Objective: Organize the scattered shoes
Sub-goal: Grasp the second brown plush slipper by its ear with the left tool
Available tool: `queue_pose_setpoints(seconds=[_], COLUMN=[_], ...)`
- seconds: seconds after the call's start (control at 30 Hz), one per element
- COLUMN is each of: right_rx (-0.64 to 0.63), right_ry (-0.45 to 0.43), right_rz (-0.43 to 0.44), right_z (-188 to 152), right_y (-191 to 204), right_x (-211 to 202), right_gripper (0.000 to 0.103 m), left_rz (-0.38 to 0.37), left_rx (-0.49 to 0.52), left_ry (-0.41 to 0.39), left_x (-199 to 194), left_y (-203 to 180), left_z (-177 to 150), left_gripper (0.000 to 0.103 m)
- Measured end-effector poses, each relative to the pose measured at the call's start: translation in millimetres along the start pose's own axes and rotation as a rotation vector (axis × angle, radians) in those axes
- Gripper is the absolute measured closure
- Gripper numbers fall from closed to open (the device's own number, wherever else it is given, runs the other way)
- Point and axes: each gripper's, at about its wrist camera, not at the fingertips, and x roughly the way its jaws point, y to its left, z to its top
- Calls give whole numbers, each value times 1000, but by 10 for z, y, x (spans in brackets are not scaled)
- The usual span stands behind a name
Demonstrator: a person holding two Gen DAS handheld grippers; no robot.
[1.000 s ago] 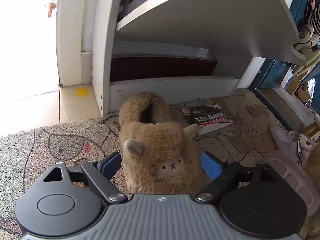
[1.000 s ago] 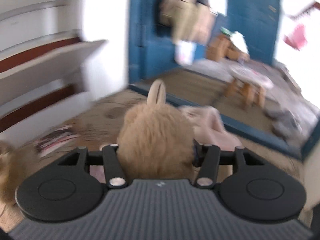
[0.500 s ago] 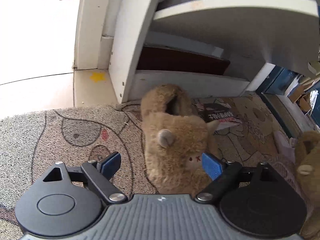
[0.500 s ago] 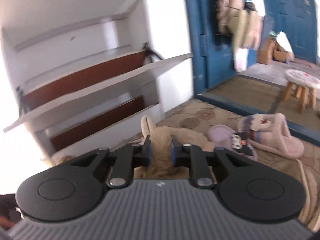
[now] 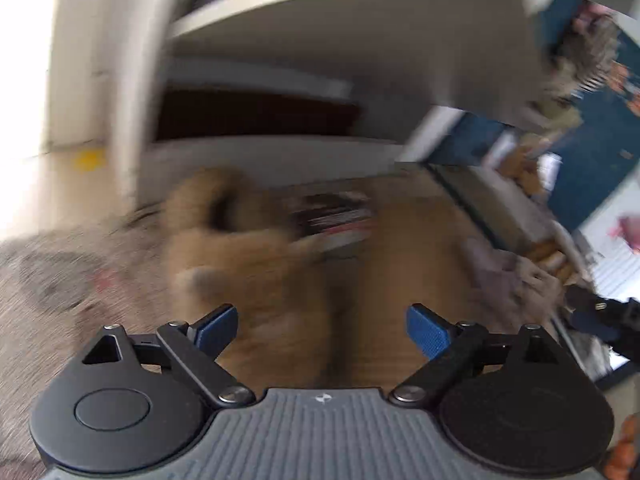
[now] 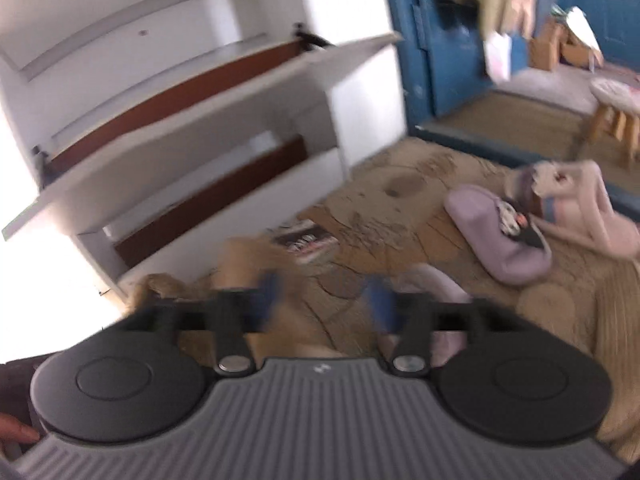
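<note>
1. Left wrist view, badly blurred: the left claw (image 5: pixel 322 330) is spread wide, its blue pads apart and pressing on nothing. Its jaws have just been opening a little further.
2. One brown slipper (image 5: pixel 240 264) lies on the mat (image 5: pixel 48 280) ahead of that claw and toward its left finger, its opening turned to the cabinet (image 5: pixel 272 160). A second tan shape lies beside it toward the right finger; blur hides whether the two touch.
3. Right wrist view: the right claw (image 6: pixel 326 300) has just been opening, and nothing is caught between its smeared blue pads. Tan fur (image 6: pixel 240 264) shows just by its left finger, so the likely reading is a brown slipper just let go beside its mate.
4. The likely reason for this spot is that the pair sits together on the mat right at the foot of the cabinet, easy to lift in later.
5. Two pink slippers (image 6: pixel 504 232) lie well apart to the right, near the blue door sill (image 6: pixel 500 148), not yet sorted.
6. Edges to mind: the tilted-out white flap (image 6: pixel 224 108) overhangs the lower opening, and a magazine (image 6: pixel 306 242) lies between the brown pair and the cabinet.
7. Open rug (image 6: pixel 400 208) between the brown and pink slippers gives clear room for swinging right.
</note>
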Motion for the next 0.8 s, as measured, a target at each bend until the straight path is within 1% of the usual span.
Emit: queue_pose_setpoints(seconds=[0.03,0.07,0.2,0.23,0.3,0.33,0.4,0.43,0.5,0.53,0.57,0.6,0.67,0.7,0.73,0.77,0.8], right_rx=[-9,-23,-26,-16,6,14,33,41,54,58,58,58,69,80,91,98,104], right_ry=[-3,3,47,53,58,57,50,48,45,45,46,47,55,59,61,60,59], right_rz=[-10,-14,14,19,27,28,24,22,20,18,17,14,8,7,8,9,9], right_z=[-28,-57,-184,-198,-229,-235,-229,-230,-243,-253,-261,-271,-312,-328,-336,-340,-342], right_y=[-20,-32,-48,-60,-94,-108,-160,-178,-214,-236,-247,-263,-325,-358,-385,-403,-419], right_x=[4,25,187,212,268,280,256,245,229,215,211,209,203,209,213,216,217], right_gripper=[18,17,14,13,11,9,8,8,6,3,1,1,1,1,1,1,1], left_rz=[-21,-18,14,24,63,89,163,192,206,217,248,277,307,323,340,348,341], left_rx=[42,68,90,113,219,259,288,284,307,332,360,366,375,384,399,420,441], left_ry=[-12,-14,2,3,-5,2,58,89,132,150,183,205,218,216,202,187,174], left_x=[20,40,123,162,291,380,652,784,957,1039,1168,1247,1360,1407,1420,1423,1418], left_y=[-109,-180,-301,-351,-530,-614,-754,-810,-947,-996,-1065,-1094,-1120,-1130,-1132,-1139,-1150], left_z=[8,4,0,12,71,101,160,181,193,186,169,153,96,65,35,0,-32], left_gripper=[7,6,6,6,1,1,2,5,5,4,4,5,6,19,36,44,61])
